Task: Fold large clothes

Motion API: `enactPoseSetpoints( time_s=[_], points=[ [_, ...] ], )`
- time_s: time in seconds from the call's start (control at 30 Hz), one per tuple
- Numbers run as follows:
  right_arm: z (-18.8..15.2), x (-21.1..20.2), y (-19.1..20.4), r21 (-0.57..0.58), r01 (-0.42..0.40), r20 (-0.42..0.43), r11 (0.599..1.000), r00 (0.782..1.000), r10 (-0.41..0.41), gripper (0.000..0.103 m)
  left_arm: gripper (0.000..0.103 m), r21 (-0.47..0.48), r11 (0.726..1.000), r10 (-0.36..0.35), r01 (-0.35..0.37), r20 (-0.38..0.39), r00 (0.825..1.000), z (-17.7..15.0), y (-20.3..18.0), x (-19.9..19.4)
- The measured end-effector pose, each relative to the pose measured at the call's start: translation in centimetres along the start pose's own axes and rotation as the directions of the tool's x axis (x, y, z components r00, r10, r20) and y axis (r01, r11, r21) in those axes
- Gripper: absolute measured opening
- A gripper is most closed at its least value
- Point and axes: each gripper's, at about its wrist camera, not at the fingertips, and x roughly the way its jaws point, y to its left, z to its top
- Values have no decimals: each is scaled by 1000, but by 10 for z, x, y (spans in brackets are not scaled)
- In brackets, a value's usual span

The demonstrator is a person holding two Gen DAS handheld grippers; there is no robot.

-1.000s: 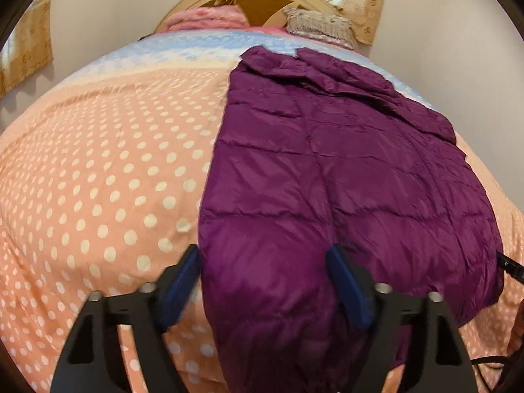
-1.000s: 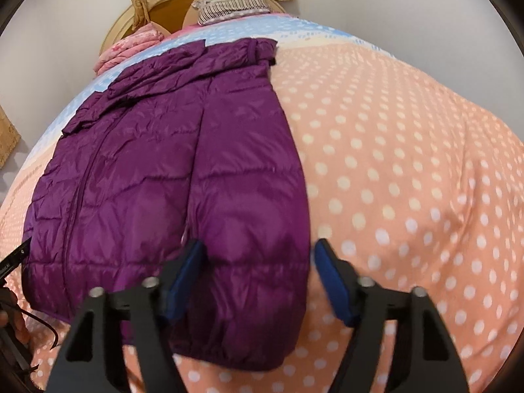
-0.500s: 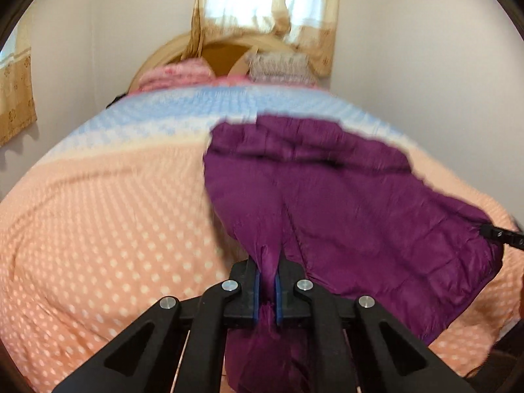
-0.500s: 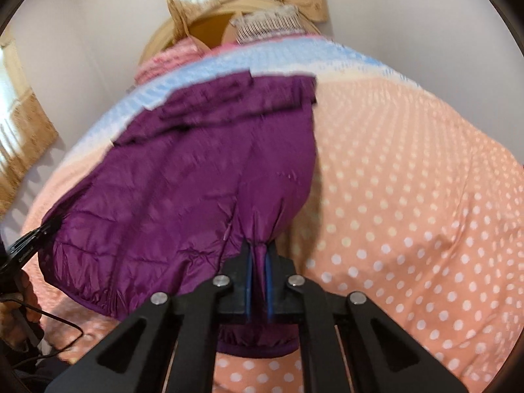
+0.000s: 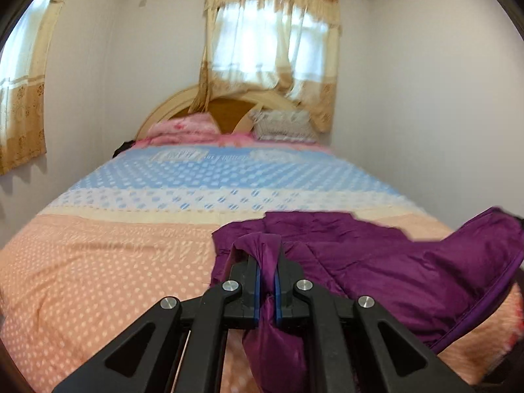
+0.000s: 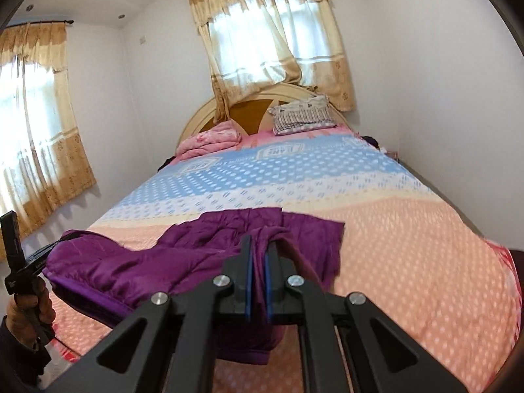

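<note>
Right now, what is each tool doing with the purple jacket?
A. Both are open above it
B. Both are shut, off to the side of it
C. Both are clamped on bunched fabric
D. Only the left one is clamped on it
C: the left tool and the right tool each have purple jacket fabric bunched between their closed blue pads, over the polka-dot bedspread.

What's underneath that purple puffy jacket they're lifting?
The purple jacket lies on the bed's polka-dot bedspread, its near edge raised by the left gripper and right gripper. Whatever is directly beneath the fabric is hidden.
</note>
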Motion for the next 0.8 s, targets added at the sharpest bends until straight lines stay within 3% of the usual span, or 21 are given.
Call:
enactPoseSetpoints(
  time_s=[0.1, 0.2, 0.33, 0.43, 0.5, 0.53, 0.57, 0.6, 0.67, 0.7, 0.73, 0.8],
  points=[
    [5, 51, -8, 13, 49, -3, 999, 999, -49, 7, 5, 18, 998, 65, -64, -26, 998, -2, 10, 67],
    [13, 104, -25, 89, 66, -29, 994, 998, -64, 7, 9, -10, 997, 72, -73, -53, 996, -5, 19, 107],
    [17, 140, -39, 106, 99, -62, 989, 994, -93, 7, 15, -14, 995, 95, -96, -59, 994, 2, 21, 134],
    [21, 164, -47, 123, 119, -79, 985, 991, -110, 7, 45, -55, 989, 135, -137, -51, 990, 6, 23, 138],
    [22, 181, -49, 116, 131, -103, 985, 987, -120, 9, 94, -85, 975, 203, -203, -13, 979, 9, 26, 135],
    [22, 190, -51, 108, 149, -111, 983, 984, -137, 12, 101, -96, 966, 242, -238, 27, 970, 11, 26, 132],
    [22, 195, -53, 108, 159, -111, 981, 983, -147, 13, 102, -107, 960, 267, -259, 69, 961, 12, 26, 130],
    [22, 198, -54, 113, 167, -109, 980, 982, -155, 20, 102, -108, 958, 275, -265, 88, 957, 14, 27, 131],
    [23, 207, -57, 135, 186, -92, 973, 980, -175, 48, 102, -80, 952, 301, -296, 62, 952, 17, 23, 143],
    [24, 207, -58, 146, 197, -69, 969, 980, -189, 77, 102, -66, 947, 317, -313, 52, 947, 17, 20, 148],
    [25, 207, -56, 153, 210, -38, 966, 978, -206, 91, 102, -53, 941, 335, -333, 48, 941, 16, 17, 154],
    [29, 211, -51, 136, 232, -24, 963, 973, -231, 91, 102, -35, 927, 374, -373, 43, 926, 13, 11, 162]
  ],
)
